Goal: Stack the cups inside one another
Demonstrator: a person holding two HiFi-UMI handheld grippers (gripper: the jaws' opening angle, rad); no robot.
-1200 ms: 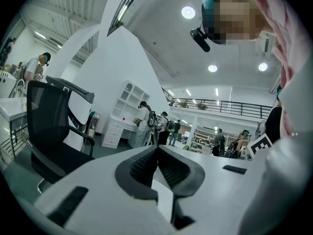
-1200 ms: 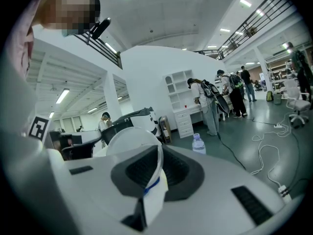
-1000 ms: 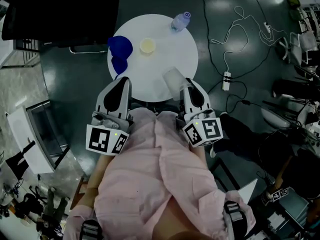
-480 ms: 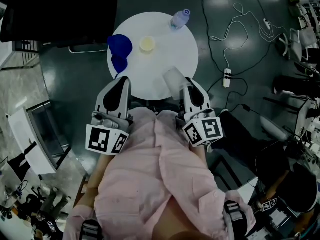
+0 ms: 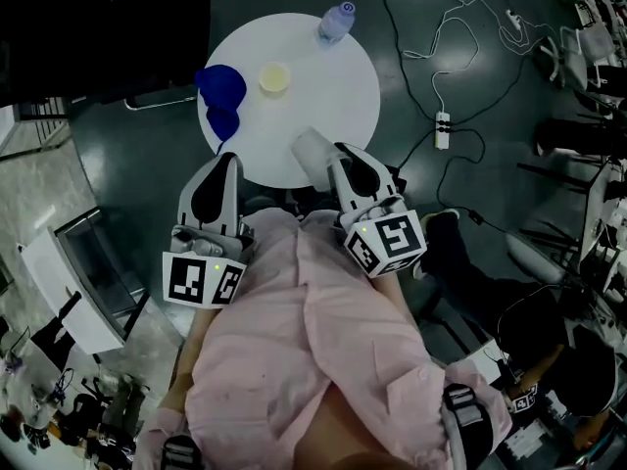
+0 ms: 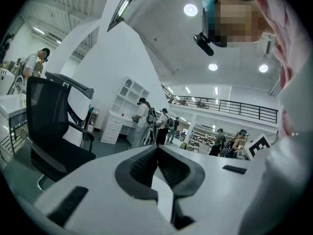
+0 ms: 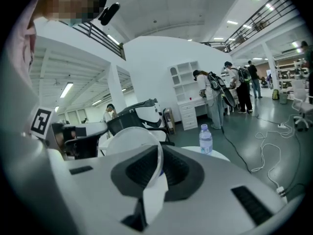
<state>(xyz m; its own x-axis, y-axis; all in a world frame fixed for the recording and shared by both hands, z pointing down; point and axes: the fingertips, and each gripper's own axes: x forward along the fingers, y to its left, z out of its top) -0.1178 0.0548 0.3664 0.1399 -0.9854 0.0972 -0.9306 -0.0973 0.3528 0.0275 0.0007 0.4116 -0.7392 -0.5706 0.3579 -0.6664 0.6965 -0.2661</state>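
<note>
We are pinching the clear cup (image 7: 132, 143) by its wall in the right gripper (image 7: 159, 168), jaws nearly together on it, the cup jutting past their tips over the near edge of the white tabletop (image 5: 333, 96). Our left gripper (image 6: 157, 163) is holding its jaws together, empty. Two blue cups (image 5: 220, 86) and a pale yellow cup (image 5: 275, 76) are sitting at the tabletop's far left.

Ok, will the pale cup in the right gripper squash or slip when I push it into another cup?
Probably flimsy: the cup looks thin and see-through, so its wall may flex. The right gripper pinches only one wall, so it could pivot or slip.
</note>
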